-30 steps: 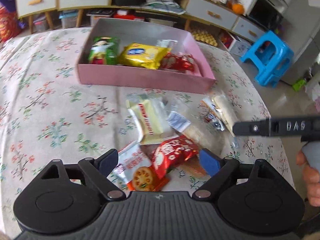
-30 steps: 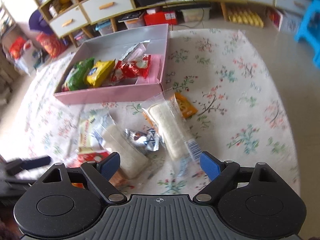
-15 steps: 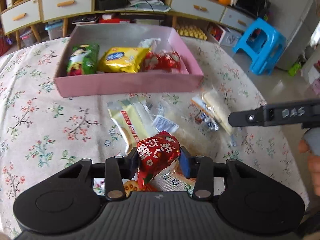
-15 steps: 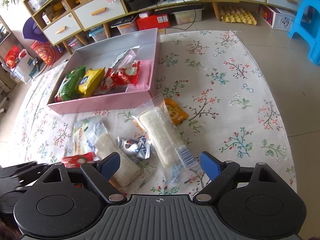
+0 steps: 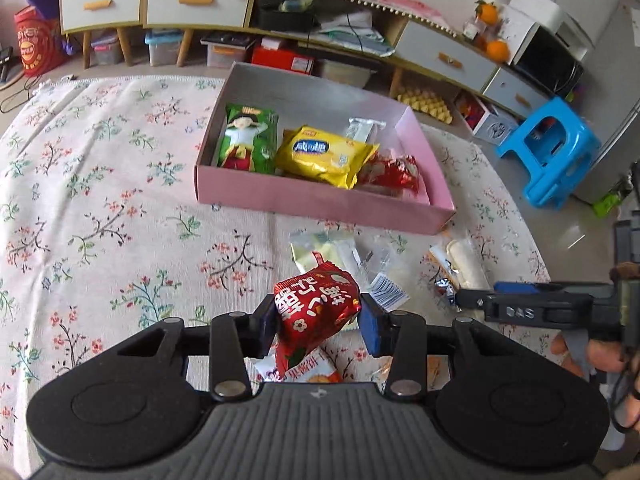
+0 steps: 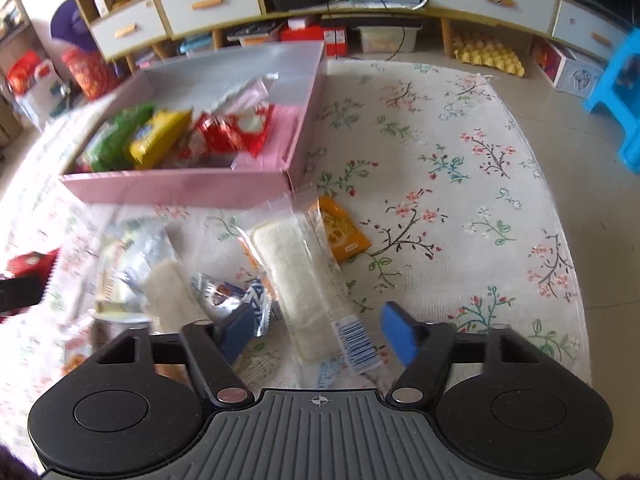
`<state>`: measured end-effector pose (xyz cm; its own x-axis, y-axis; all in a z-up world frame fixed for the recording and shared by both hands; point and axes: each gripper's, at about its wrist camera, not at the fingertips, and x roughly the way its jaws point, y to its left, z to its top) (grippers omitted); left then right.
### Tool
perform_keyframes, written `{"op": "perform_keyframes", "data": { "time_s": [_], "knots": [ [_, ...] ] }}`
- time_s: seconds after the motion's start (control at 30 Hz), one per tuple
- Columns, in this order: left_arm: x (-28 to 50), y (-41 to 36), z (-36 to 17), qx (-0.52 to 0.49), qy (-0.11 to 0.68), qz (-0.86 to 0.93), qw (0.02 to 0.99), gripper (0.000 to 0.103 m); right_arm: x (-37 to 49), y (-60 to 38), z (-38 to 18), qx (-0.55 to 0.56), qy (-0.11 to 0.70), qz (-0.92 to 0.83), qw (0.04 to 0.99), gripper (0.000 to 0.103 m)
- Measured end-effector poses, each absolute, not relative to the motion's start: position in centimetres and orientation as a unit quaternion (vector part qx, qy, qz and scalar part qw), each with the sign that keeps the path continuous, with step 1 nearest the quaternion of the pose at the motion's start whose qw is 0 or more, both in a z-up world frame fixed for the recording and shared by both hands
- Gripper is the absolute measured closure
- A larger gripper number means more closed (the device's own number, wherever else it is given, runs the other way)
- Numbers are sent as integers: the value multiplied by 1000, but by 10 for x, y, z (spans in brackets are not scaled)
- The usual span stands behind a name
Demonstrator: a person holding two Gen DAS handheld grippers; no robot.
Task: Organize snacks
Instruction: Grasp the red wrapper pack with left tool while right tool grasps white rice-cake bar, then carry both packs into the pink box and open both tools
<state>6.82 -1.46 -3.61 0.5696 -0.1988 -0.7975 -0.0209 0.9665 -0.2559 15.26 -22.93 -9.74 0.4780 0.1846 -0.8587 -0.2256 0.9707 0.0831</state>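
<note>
I read "DAS" on the right gripper; the red packet's white characters I can't make out.

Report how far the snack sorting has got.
Done: green, yellow and red packets lie in the pink box. In hand: left gripper clamps a red packet; right gripper is closing around the long white bar. Left: several wrappers on the cloth.
</note>
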Motion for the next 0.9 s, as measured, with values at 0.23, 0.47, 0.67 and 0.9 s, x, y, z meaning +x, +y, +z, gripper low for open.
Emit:
{"op": "perform_keyframes", "data": {
  "time_s": [0.23, 0.47, 0.67, 0.9],
  "knots": [
    [61, 1, -18, -138, 434, -50, 889, 64, 126, -237, -34, 63, 438, 188, 877, 71],
    [63, 8, -18, -148, 432, -35, 889, 64, 126, -258, -46, 83, 462, 156, 869, 71],
    [62, 8, -16, -141, 427, -30, 893, 64, 126, -265, -36, 98, 444, 153, 877, 71],
    [67, 16, -12, -141, 421, -22, 896, 64, 129, -266, -40, 106, 458, 142, 871, 71]
  ]
}}
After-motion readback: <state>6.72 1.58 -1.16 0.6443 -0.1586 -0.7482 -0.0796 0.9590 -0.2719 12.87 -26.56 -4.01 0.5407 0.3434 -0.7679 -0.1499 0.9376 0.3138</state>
